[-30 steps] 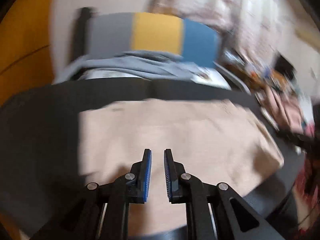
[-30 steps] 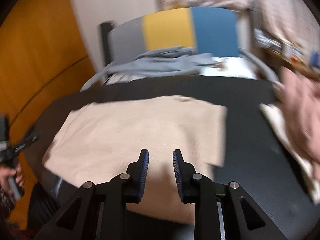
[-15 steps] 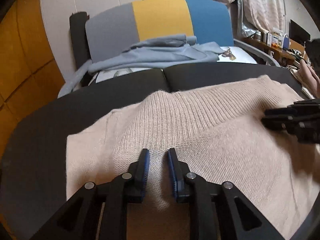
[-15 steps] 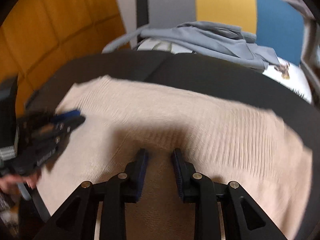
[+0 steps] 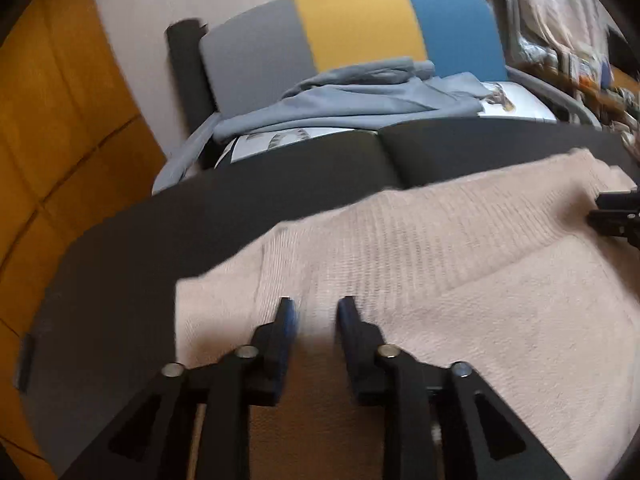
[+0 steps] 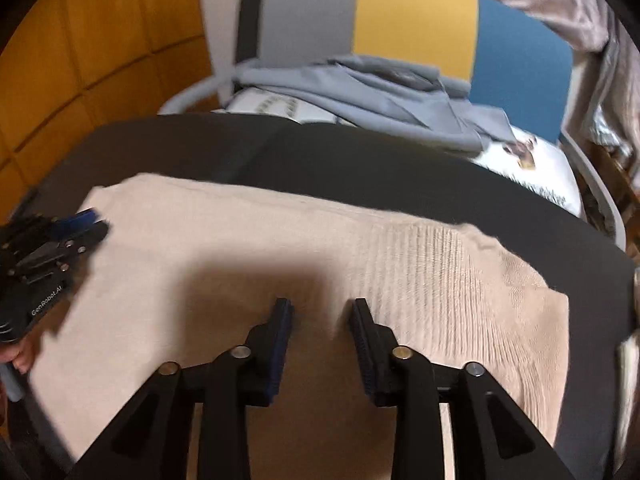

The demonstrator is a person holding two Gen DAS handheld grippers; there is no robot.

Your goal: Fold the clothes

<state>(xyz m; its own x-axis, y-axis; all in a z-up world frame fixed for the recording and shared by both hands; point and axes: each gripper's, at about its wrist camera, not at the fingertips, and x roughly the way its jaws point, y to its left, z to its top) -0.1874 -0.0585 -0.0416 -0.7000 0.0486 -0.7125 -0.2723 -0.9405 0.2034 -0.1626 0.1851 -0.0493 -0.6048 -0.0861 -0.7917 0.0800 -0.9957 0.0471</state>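
1. I have a claw in each hand, and both point down at a soft beige sweater [image 5: 460, 280].
2. The sweater lies flat on a dark table [image 5: 160, 248]. It is folded over, with its ribbed edge on top.
3. My left claw [image 5: 316, 312] is over the left part of the sweater. Its jaws are opening. The blue pads [image 5: 289, 320] have a gap, and no cloth is pinched between them.
4. My right claw [image 6: 322, 312] is over the right part of the sweater. Its jaws are opening too, and it holds nothing.
5. In the right view I can see my left claw at the sweater's left edge.
6. Behind the table stands a chair [image 6: 412, 24] with grey, yellow and blue parts.
7. A grey-blue garment [image 6: 380, 100] lies bunched up on the chair seat.
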